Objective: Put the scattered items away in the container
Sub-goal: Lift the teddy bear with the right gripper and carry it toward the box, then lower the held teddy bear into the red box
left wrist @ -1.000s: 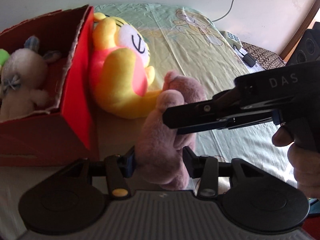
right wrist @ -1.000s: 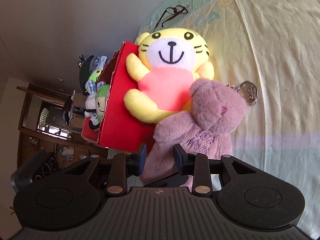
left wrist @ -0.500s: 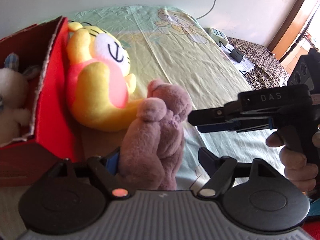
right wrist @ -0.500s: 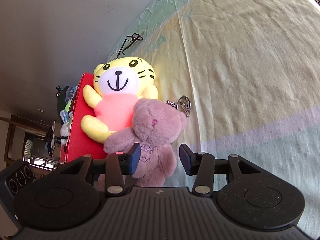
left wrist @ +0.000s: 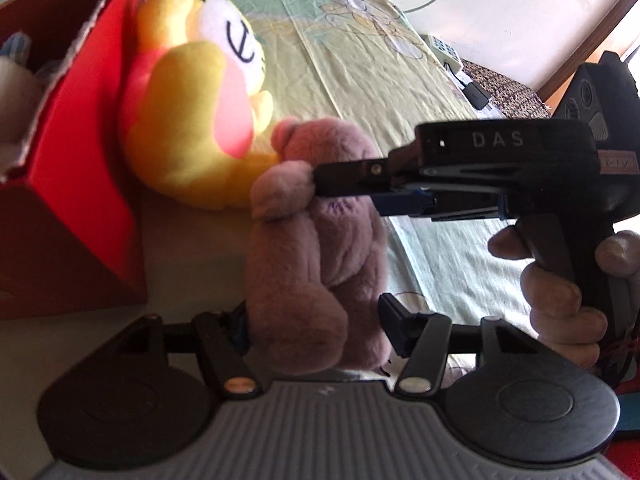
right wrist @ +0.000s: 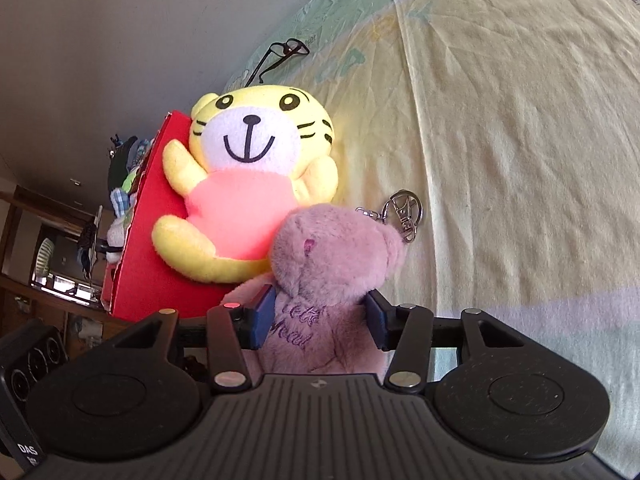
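Note:
A pink plush bear (left wrist: 316,248) with a keyring (right wrist: 404,212) sits on the bed beside a yellow tiger plush (left wrist: 192,112) that leans on the red box (left wrist: 80,184). My left gripper (left wrist: 316,320) is around the bear's lower body, jaws open, with a gap at the right finger. My right gripper (right wrist: 320,316) has both pads pressed on the bear's body (right wrist: 320,272). In the left wrist view the right gripper (left wrist: 352,184) reaches the bear from the right. The tiger (right wrist: 248,192) and box (right wrist: 152,240) show in the right wrist view.
The box holds a white plush (left wrist: 12,92) and others. Glasses (right wrist: 280,56) lie on the sheet near the wall. A remote (left wrist: 444,48) and a charger (left wrist: 476,96) lie at the bed's far right. The bedsheet (right wrist: 500,120) stretches to the right.
The right gripper has moved back onto the bear and closed on its body. The left gripper opened half a second ago and stays open around the bear's lower part.

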A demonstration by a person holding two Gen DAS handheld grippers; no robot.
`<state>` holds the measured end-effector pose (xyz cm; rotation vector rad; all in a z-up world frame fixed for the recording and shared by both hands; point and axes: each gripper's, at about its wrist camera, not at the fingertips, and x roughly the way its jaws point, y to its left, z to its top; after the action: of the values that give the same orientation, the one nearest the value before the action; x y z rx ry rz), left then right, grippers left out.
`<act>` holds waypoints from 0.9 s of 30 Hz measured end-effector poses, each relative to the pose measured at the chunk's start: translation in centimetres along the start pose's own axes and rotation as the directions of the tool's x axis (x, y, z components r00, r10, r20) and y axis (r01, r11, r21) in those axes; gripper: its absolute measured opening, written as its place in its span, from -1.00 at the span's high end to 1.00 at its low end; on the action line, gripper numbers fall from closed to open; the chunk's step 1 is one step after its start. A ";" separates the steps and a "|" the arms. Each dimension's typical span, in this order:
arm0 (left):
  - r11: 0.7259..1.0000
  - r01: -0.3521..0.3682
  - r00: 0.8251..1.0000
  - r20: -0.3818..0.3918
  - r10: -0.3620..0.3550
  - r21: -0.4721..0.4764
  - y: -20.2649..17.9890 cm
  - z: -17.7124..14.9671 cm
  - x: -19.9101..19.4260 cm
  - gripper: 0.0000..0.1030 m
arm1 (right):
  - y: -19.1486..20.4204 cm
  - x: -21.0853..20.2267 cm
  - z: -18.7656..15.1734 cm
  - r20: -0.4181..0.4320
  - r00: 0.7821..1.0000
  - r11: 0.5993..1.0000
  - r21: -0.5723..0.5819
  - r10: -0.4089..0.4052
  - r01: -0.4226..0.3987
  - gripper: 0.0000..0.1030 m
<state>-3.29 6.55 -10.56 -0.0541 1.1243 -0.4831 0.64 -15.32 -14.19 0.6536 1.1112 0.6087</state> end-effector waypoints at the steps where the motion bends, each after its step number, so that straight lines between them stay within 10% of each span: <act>1: 1.000 -0.018 1.000 0.019 0.018 0.011 -0.1 0.2 -0.2 -0.45 | -0.3 -0.1 0.0 -0.005 1.000 1.000 0.013 0.002 -0.002 -0.02; 7: 0.998 0.007 0.999 0.050 -0.010 0.057 -1.0 2.0 1.1 -0.61 | -1.3 -0.4 -0.2 -0.005 1.000 0.996 0.091 0.009 -0.009 -0.09; 27: 0.991 0.049 0.996 0.069 -0.058 0.122 -4.0 0.7 -1.5 -0.15 | -0.1 -4.2 -2.4 0.030 0.998 0.993 0.102 0.063 -0.066 0.04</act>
<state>-4.53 3.41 -7.83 0.0037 1.0230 -0.5919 -2.99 -17.97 -12.46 0.7875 1.1048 0.5990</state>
